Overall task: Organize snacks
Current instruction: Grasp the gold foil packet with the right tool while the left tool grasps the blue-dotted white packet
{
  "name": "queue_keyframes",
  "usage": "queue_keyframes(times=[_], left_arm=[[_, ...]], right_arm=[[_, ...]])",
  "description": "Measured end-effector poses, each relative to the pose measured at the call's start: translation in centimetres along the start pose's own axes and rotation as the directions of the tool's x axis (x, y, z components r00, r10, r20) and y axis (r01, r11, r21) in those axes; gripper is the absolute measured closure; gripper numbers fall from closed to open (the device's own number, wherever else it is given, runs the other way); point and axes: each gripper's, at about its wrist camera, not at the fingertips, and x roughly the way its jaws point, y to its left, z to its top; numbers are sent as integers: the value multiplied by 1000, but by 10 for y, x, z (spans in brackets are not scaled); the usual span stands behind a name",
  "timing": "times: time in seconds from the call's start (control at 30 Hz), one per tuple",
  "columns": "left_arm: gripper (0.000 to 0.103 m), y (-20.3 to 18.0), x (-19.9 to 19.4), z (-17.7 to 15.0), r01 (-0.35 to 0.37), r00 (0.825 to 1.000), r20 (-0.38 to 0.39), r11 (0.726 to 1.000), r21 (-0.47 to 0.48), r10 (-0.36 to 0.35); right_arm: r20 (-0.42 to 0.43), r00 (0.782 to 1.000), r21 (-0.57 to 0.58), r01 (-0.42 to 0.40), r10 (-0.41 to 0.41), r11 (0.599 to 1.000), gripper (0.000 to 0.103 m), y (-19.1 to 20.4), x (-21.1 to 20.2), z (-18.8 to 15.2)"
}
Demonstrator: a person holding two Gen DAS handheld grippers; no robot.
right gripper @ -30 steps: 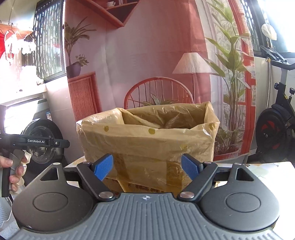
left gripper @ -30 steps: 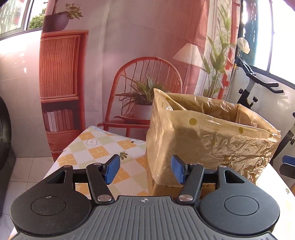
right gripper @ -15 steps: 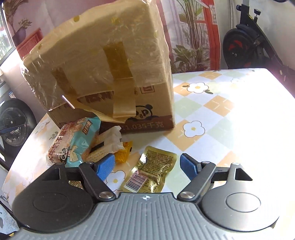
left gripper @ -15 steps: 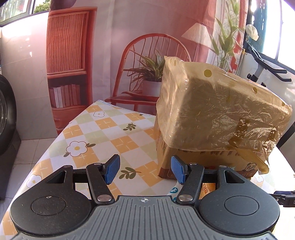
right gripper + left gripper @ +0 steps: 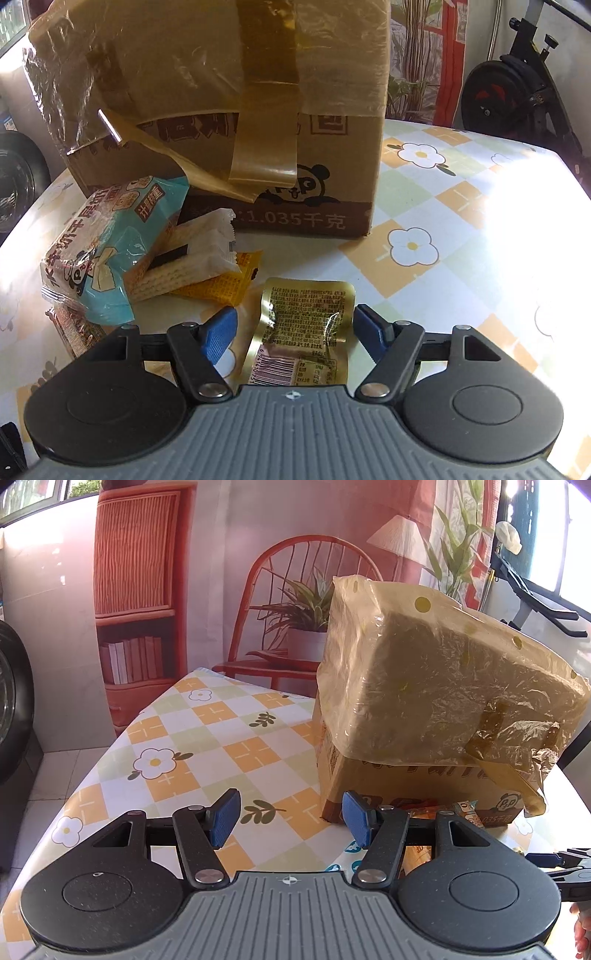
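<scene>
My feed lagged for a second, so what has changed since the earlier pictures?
Both grippers dropped from level with the bag-lined box toward the table. The right gripper came down at the snacks, and its open fingers now straddle the gold packet. The left gripper is still open and empty. Box and snacks have not moved; nothing gripped.

Left wrist view sits low over the table, facing the box at right of frame. Right wrist view looks down close at snack packets; both share the box.
</scene>
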Motion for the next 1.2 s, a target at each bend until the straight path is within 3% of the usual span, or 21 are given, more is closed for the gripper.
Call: queue_keyframes(times=[0.17, 0.43, 0.5, 0.6, 0.73, 0.87, 1.2], left_arm=[[40, -3, 4, -6, 14, 1000, -24, 1000, 7, -14], [40, -3, 15, -17, 38, 997, -66, 999, 10, -37], [40, -5, 21, -21, 57, 995, -86, 998, 22, -55], [40, -8, 30, -27, 94, 991, -104, 994, 62, -87], [39, -15, 42, -29, 154, 983, -124, 979, 131, -138], [39, -24, 51, -30, 244, 963, -164, 950, 193, -214], [38, -36, 71, -36, 287, 950, -208, 916, 282, -234]], right_arm=[[7, 1000, -79, 30, -30, 996, 37, 8, 0, -3], [26, 999, -95, 22, -20, 995, 38, 3, -6, -18], [41, 999, -91, 30, -27, 995, 46, 1, -8, -21], [43, 999, -86, 11, -7, 996, 48, 0, -10, -21], [54, 998, -75, -17, 21, 997, 55, 0, -12, -18], [65, 997, -64, -30, 34, 998, 56, 0, -16, -15], [86, 995, -41, -49, 53, 998, 56, -3, -23, -11]])
